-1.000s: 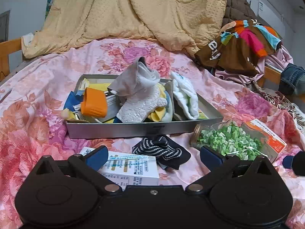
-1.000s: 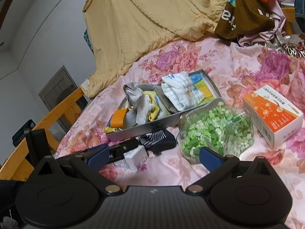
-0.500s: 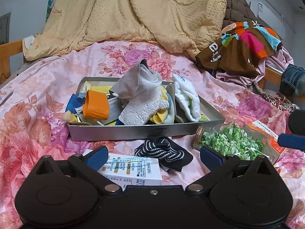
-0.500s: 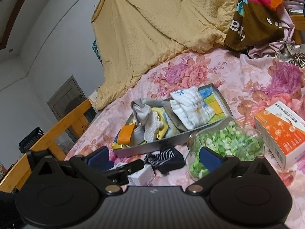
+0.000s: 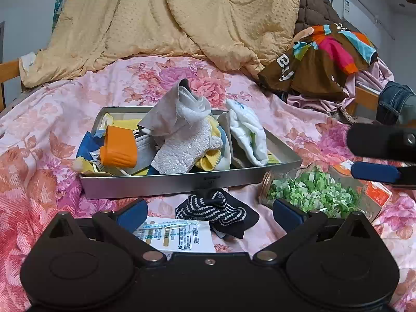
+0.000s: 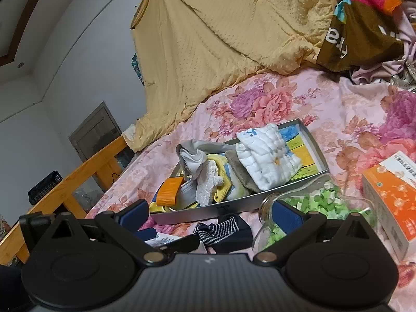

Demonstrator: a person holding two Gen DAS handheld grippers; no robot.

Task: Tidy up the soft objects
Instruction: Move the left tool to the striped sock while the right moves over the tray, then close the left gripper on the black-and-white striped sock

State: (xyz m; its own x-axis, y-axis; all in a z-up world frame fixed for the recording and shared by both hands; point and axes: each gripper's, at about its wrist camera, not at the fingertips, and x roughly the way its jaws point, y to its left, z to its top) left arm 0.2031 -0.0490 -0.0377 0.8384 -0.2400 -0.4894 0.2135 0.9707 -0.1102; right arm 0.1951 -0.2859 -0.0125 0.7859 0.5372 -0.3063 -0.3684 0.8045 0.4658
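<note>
moved: your right gripper [image 5: 374,173] has entered at 3 o'clock, above the jar [image 5: 312,195].
grippers: your left gripper [image 5: 209,212] and the right one both gape wide, empty.
sock [image 5: 217,208]: at 12 o'clock, between your left fingers.

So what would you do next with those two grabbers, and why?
Probably ease the open left gripper forward and down onto the dark navy sock with white dotted stripes. It lies on the pink floral bedspread, outside the grey metal tray that already holds the other soft cloths, and sits just ahead of the fingers. The right gripper is open too.
</note>
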